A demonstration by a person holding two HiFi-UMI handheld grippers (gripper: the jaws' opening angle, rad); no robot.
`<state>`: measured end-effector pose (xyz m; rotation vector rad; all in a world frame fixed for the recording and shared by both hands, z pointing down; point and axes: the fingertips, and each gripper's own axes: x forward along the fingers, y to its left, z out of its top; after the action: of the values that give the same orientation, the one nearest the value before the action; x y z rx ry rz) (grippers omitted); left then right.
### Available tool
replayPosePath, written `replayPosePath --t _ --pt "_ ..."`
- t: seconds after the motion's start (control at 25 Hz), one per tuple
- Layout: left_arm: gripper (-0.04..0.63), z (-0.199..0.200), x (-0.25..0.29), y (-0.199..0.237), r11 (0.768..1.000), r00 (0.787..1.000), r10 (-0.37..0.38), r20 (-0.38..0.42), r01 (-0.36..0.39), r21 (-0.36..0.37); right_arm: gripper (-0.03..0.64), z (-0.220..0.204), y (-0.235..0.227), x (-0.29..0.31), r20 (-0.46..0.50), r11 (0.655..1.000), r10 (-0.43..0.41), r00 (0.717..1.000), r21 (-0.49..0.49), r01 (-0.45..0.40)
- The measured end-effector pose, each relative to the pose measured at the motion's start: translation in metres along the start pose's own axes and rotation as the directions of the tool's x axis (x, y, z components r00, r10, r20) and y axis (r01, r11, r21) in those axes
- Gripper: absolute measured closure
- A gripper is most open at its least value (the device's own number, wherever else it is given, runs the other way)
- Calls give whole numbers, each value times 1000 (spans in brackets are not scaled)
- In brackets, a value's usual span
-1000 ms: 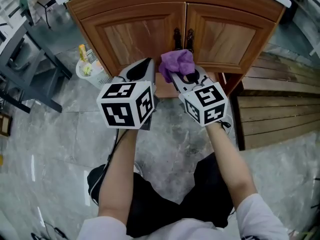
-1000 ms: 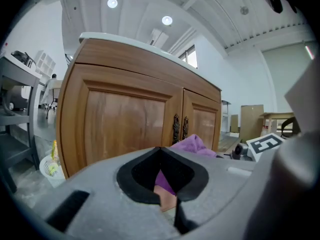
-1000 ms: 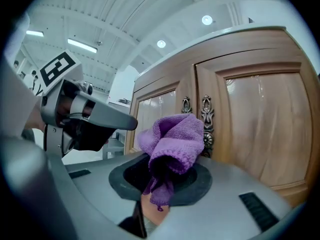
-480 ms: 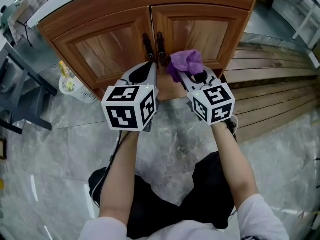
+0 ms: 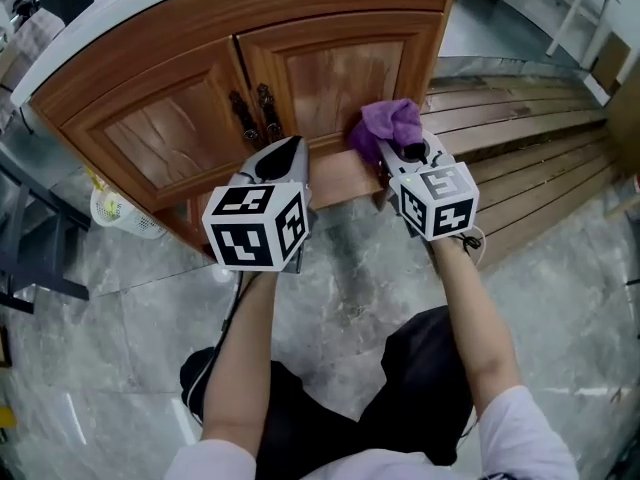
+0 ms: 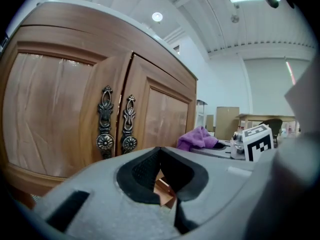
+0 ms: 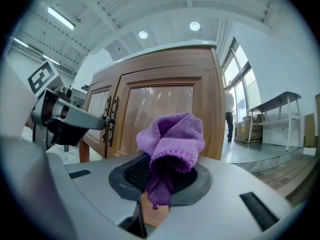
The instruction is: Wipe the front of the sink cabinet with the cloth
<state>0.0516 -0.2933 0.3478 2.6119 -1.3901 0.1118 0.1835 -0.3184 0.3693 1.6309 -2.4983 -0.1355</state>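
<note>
Right hand-held gripper (image 7: 159,186) clamps the cloth (image 7: 172,139) bunched forward, likely so it meets the cabinet door (image 5: 340,73) first; left hand-held gripper (image 5: 285,153) closed, idle.

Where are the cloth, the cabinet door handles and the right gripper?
cloth (image 5: 388,125): head view, on its bunched purple top.
door handles (image 6: 105,120): left gripper view, on the left handle's stem.
right gripper (image 7: 161,183): right gripper view, between the jaws, where they pinch the cloth.
</note>
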Motion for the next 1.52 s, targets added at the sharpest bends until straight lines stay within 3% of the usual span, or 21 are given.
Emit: replayPosePath --t 0.4,0.72,0.88,1.04,1.24,1.52 --pt "589 -6 28 -28 997 997 -79 -4 80 18 545 -13 -40 -21 -34 996 -88 996 3 88" --pt "589 11 25 -24 993 993 -116 25 115 32 545 17 2 -16 -12 1000 -21 1000 -3 21" --pt "589 24 15 -21 990 993 -112 -48 116 77 545 39 31 -18 -63 998 21 998 56 -18" --pt "589 55 -14 -31 989 985 -123 -121 132 73 545 81 47 -27 -118 991 51 992 129 -36" --pt "589 114 -63 -46 991 970 -124 -208 132 24 545 165 69 -51 -172 980 95 980 191 -61" --pt "589 242 -142 -82 998 972 -41 -230 30 -49 545 313 89 -105 -181 957 189 965 256 -140"
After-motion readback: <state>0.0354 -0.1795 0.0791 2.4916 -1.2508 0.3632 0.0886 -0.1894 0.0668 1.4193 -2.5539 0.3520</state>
